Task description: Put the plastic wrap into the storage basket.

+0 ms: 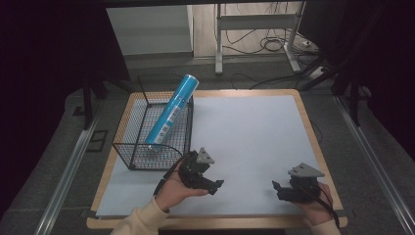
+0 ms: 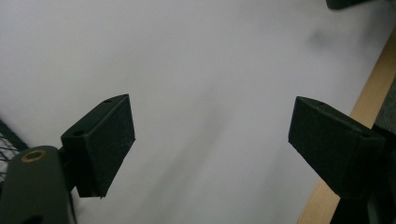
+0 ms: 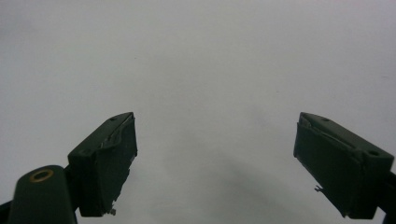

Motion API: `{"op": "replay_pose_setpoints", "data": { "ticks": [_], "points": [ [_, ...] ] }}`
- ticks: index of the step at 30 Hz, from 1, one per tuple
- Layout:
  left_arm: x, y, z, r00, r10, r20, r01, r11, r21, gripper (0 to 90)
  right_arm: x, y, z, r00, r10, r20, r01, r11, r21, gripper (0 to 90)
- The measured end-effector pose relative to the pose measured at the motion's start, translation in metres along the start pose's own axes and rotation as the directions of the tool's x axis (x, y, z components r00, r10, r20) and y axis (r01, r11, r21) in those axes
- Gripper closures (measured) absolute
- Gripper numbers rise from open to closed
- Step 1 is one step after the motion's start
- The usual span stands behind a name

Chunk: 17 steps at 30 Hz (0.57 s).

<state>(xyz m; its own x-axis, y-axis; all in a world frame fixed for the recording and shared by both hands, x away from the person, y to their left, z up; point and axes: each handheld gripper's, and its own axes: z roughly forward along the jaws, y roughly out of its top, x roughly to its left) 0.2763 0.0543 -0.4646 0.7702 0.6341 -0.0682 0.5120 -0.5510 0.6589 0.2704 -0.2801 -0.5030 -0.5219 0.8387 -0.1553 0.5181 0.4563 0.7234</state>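
A blue cylindrical can (image 1: 172, 108) leans tilted inside a black wire basket (image 1: 128, 151) at the left of the table, its top sticking out over the far rim. My left gripper (image 1: 216, 185) is held low just right of the basket's near corner, pointing right. In the left gripper view its jaws stand wide apart over the white sheet, so the left gripper (image 2: 212, 140) is open and empty. My right gripper (image 1: 276, 188) rests near the front right of the table, pointing left. The right gripper (image 3: 215, 154) is open too, with nothing between its jaws.
A white sheet (image 1: 244, 132) covers the wooden table (image 1: 306, 117), whose edge (image 2: 369, 100) runs close by the left gripper's right jaw. Beyond the table are a white desk frame (image 1: 254, 29) and cables on the floor. Metal rails (image 1: 68, 171) flank the table.
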Motion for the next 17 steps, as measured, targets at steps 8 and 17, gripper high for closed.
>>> {"op": "replay_pose_setpoints", "data": {
  "ticks": [8,17],
  "points": [
    [-0.002,-0.007,0.009,0.9999,-0.013,-0.001,0.013,0.9999,0.006,13.8,0.0,0.001,-0.001,1.0,-0.009,0.002,0.009,1.0,-0.013,13.6],
    [-0.001,-0.014,0.013,0.9996,-0.014,-0.026,0.014,0.9999,0.006,13.8,0.001,0.0,-0.003,0.9998,-0.021,0.002,0.022,0.999,-0.046,13.3]
  ]
}}
